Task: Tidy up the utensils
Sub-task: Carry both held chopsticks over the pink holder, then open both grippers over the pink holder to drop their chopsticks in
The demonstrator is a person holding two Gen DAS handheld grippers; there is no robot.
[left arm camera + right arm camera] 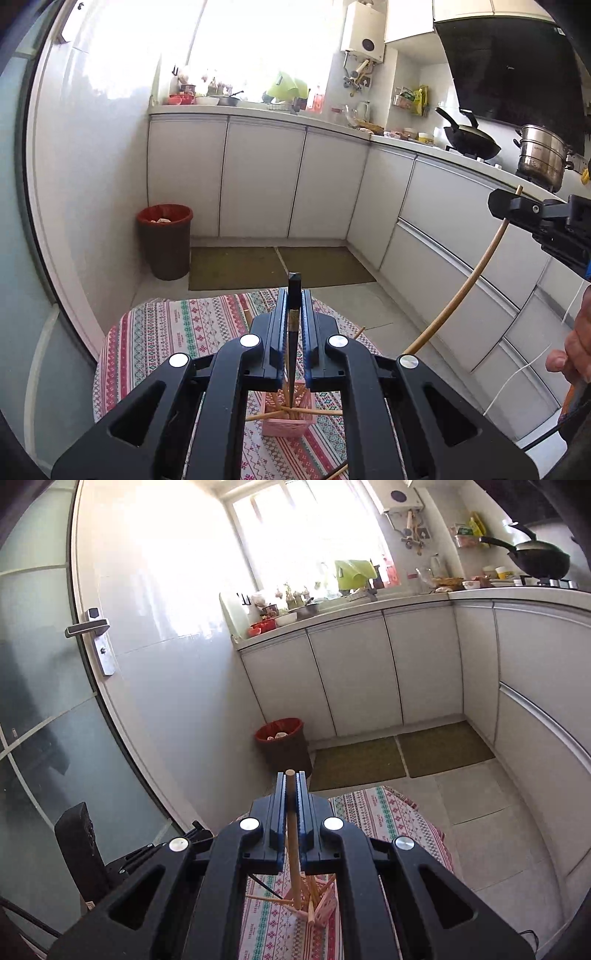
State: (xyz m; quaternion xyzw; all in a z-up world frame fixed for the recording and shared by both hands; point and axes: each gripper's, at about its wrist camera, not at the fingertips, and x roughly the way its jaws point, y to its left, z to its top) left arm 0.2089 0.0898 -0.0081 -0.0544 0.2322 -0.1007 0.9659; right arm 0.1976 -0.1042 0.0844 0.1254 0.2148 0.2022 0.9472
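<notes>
Basket (288, 419) of chopsticks on clothed table (177, 332), bin (165, 240) behind left, counter (258, 110) beyond.

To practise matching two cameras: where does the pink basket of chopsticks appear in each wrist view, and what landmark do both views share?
Left wrist view: the pink basket sits bottom centre on the patterned cloth, seen between the gripper's fingers.
Right wrist view: the pink basket sits bottom centre, slightly right, behind the pale chopstick.
Shared landmark: the red-lined bin on the floor.
</notes>
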